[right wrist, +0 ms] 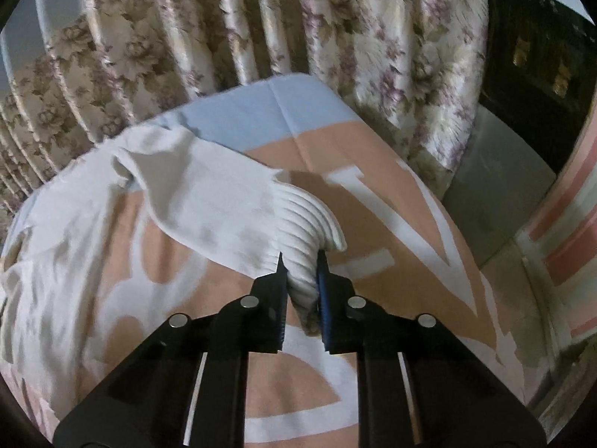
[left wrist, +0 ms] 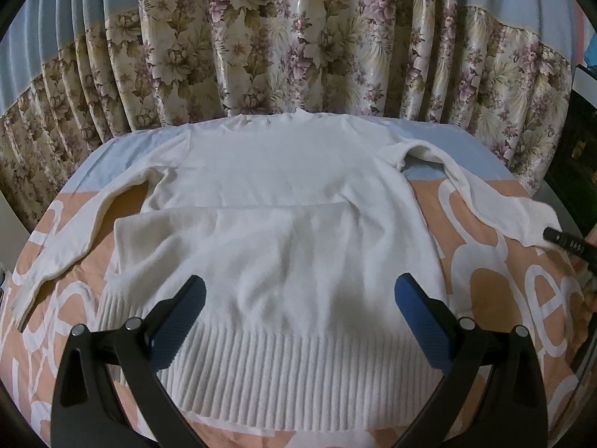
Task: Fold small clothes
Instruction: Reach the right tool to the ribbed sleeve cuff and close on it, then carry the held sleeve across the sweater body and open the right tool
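Observation:
A white knit sweater (left wrist: pixel 283 194) lies flat on the bed, ribbed hem nearest me, both sleeves spread out to the sides. My left gripper (left wrist: pixel 298 295) is open above the lower body of the sweater, its blue pads (left wrist: pixel 421 321) wide apart and empty. My right gripper (right wrist: pixel 301 261) is shut on the ribbed cuff (right wrist: pixel 306 224) of the sweater's right sleeve (right wrist: pixel 201 201) and holds it a little above the bed. The right gripper's tip also shows at the right edge of the left wrist view (left wrist: pixel 567 242), at the sleeve end.
The bed sheet (left wrist: pixel 485 283) is peach with large white letters and a pale blue band at the far end. A floral curtain (left wrist: pixel 298 48) hangs close behind the bed. A dark cabinet (right wrist: pixel 537 59) stands at the right, beyond the bed edge.

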